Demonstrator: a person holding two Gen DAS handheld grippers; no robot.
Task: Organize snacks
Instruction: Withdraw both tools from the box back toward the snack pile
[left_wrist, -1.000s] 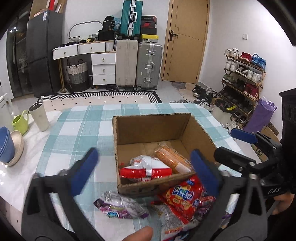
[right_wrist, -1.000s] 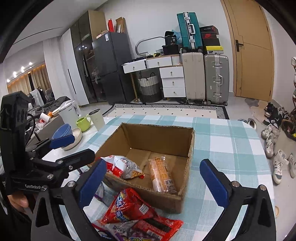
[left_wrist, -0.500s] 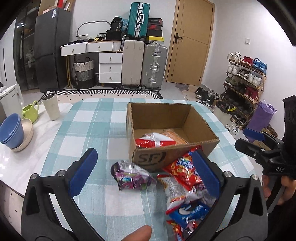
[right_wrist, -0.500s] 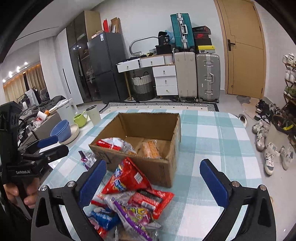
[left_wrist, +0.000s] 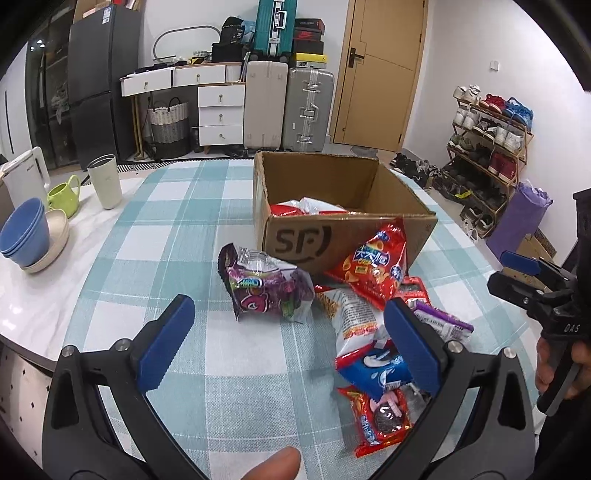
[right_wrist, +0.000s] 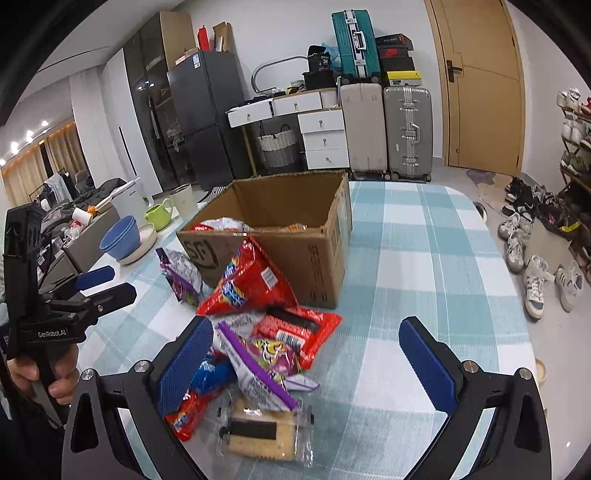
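Observation:
A cardboard box (left_wrist: 332, 236) (right_wrist: 317, 258) stands on the checked tablecloth with a red-and-white snack bag (left_wrist: 306, 206) inside. Loose snacks lie in front of it: a purple bag (left_wrist: 266, 288), a red chip bag (left_wrist: 373, 269) (right_wrist: 247, 284) leaning on the box, a blue cookie pack (left_wrist: 376, 369) and a clear cracker pack (right_wrist: 262, 432). My left gripper (left_wrist: 288, 343) is open, low over the cloth just short of the purple bag. Above the near end of the pile my right gripper (right_wrist: 306, 362) stands open. Neither holds anything.
Blue bowls (left_wrist: 24, 232), a green mug (left_wrist: 66, 195), a cream tumbler (left_wrist: 105, 181) and a white kettle (left_wrist: 22, 177) stand on the table's left side. Suitcases (left_wrist: 288, 107), drawers and a door are behind. A shoe rack (left_wrist: 487, 147) lines the right wall.
Both grippers have pulled back from over the box toward the near table edge. More of the loose snack pile shows now. Both stay open and empty.

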